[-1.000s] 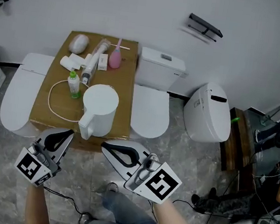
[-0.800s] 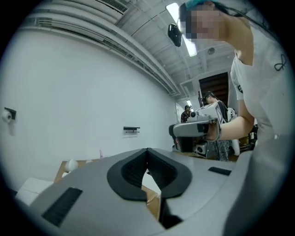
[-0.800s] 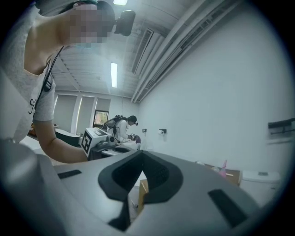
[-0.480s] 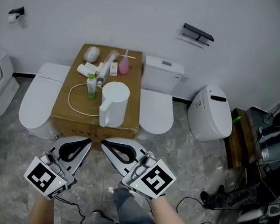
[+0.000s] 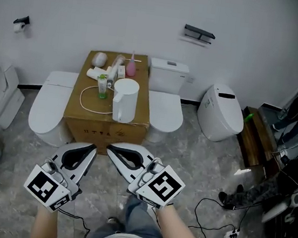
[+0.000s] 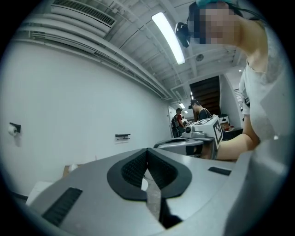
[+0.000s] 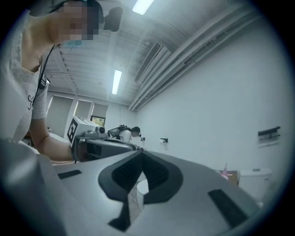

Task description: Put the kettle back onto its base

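The white kettle [image 5: 124,99] stands upright on a cardboard box [image 5: 105,120] against the far wall, handle toward me. A white cord [image 5: 85,101] loops on the box beside it; I cannot make out its base. Both grippers hang over the floor well short of the box. My left gripper [image 5: 93,147] is shut and holds nothing, and its own view shows its pads [image 6: 138,167] meeting. My right gripper [image 5: 108,148] is shut too, and empty, with its pads [image 7: 152,174] together. Each gripper shows in the other's view: the right gripper [image 6: 203,133] and the left gripper [image 7: 92,137].
Small bottles stand at the back of the box, among them a green bottle [image 5: 102,87] and a pink bottle [image 5: 131,67]. Toilets flank the box: a left one [image 5: 50,105], a middle one [image 5: 164,106], another at right [image 5: 220,117]. Cables [image 5: 217,217] lie on the floor at right.
Both grippers have drawn back from the box and risen, so the box and kettle look smaller and farther. The kettle has stayed on the box.
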